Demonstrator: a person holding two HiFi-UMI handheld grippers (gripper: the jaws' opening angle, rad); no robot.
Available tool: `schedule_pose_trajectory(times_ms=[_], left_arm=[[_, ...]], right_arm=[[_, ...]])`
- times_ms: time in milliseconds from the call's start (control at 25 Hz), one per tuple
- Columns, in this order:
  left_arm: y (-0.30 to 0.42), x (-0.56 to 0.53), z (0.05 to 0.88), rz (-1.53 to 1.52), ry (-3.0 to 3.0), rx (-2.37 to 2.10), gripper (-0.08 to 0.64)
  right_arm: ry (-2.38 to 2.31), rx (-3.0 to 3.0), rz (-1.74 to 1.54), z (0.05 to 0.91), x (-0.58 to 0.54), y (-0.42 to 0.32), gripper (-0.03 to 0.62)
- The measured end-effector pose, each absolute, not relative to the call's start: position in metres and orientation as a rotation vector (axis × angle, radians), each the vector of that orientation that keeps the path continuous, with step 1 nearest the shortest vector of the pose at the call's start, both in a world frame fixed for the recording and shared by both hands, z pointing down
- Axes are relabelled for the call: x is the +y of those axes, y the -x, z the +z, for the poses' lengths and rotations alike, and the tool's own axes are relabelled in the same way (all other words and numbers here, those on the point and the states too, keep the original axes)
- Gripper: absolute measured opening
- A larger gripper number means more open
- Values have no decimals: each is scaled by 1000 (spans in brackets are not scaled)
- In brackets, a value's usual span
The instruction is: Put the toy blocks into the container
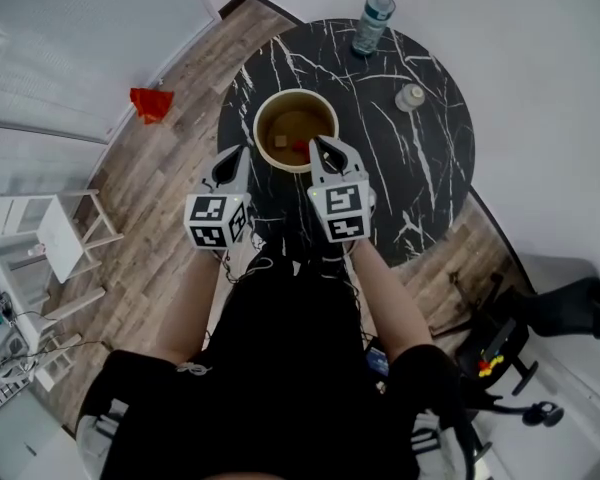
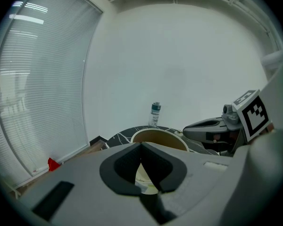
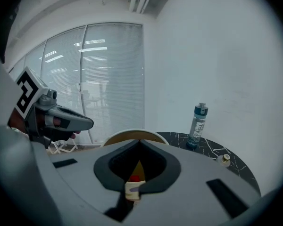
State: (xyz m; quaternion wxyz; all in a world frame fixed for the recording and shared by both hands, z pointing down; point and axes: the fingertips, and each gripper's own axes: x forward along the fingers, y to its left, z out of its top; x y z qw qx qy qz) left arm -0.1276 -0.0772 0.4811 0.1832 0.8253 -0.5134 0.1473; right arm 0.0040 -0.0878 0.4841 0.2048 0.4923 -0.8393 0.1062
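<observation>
Head view: the container (image 1: 256, 126) is standing on the black marbled table (image 1: 420, 168), straight ahead of both tools. A beige block (image 1: 280, 141) and a red block (image 1: 300, 145) are lying side by side on its floor. The right gripper (image 1: 323, 146) is hanging with its tips just over the near rim, so the blocks are sitting just ahead of it and below. The left gripper (image 1: 230, 163) is pointing the same way but stopping short of the rim, off to the container's left. That makes the right one the nearer of the two. No loose block is showing on the table from here. The blocks are too small here to give a long axis.

Left gripper view: the jaws are meeting at their tips with nothing between them. Only the cream wall of the container is showing through the gap behind the tips.

Right gripper view: these jaws are also pressed together at the tips and gripping nothing. Through the gap behind them the red and beige blocks are showing, down inside the container and not in the grip.

Any next move is looking like a pull back from the rim, since both visible blocks are already lying inside.
</observation>
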Motion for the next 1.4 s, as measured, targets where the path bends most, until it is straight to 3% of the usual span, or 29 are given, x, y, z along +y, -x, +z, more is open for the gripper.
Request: schedule_pose_trajectory(times_ms=[1400], left_arm=[[130, -53, 348, 158, -2716, -1373, 0]], right_arm=[[-1916, -2331, -82, 328, -21, -10, -3]])
